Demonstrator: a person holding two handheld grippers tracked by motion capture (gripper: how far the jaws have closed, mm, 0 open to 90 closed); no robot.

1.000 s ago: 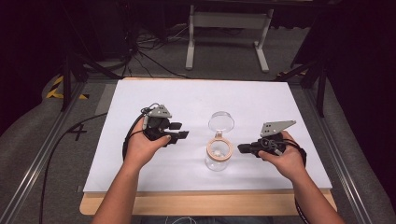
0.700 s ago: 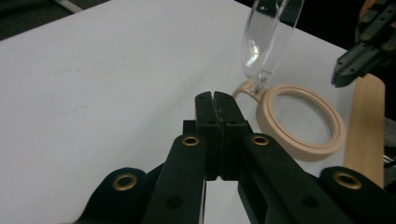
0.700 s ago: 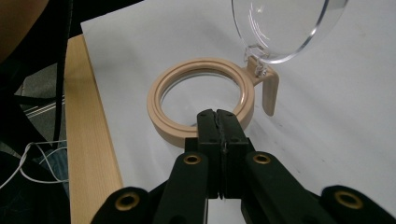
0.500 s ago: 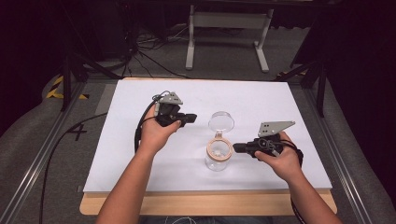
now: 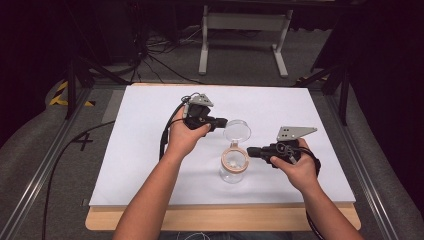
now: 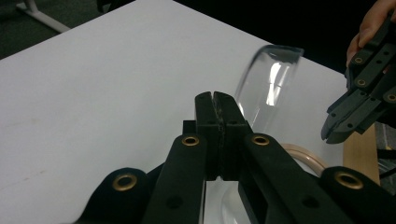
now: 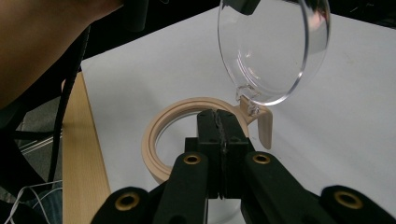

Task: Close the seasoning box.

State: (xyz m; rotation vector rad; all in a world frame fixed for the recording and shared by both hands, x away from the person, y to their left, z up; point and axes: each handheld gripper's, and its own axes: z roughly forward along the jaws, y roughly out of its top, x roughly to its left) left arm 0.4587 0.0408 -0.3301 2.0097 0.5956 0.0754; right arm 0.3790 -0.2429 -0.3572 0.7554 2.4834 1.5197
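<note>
- A clear jar (image 5: 233, 169) with a beige rim ring (image 7: 175, 135) is seen near the middle of the white table (image 5: 145, 135), between the two hands; its contents are too small to be made out from the high view.
- The transparent hinged lid (image 7: 271, 49) is raised upright from the ring's far side; its top edge is cut off in the right gripper view, and it is blurred in the left gripper view.
- The left gripper (image 6: 216, 114) is shown with its jaws pressed together on nothing, just beside the lid; whether the lid is touched cannot be told.
- The right gripper (image 7: 218, 123) is likewise drawn fully together, its tips at the near edge of the ring; contact cannot be confirmed, and the jar body below is hidden by the jaws.
- Broad bare table is left to the left of the left hand (image 5: 184, 136) and behind the jar.
- Less room is left to the right of the right hand (image 5: 295, 167), and a wooden edge strip (image 5: 225, 217) borders the near side.
</note>
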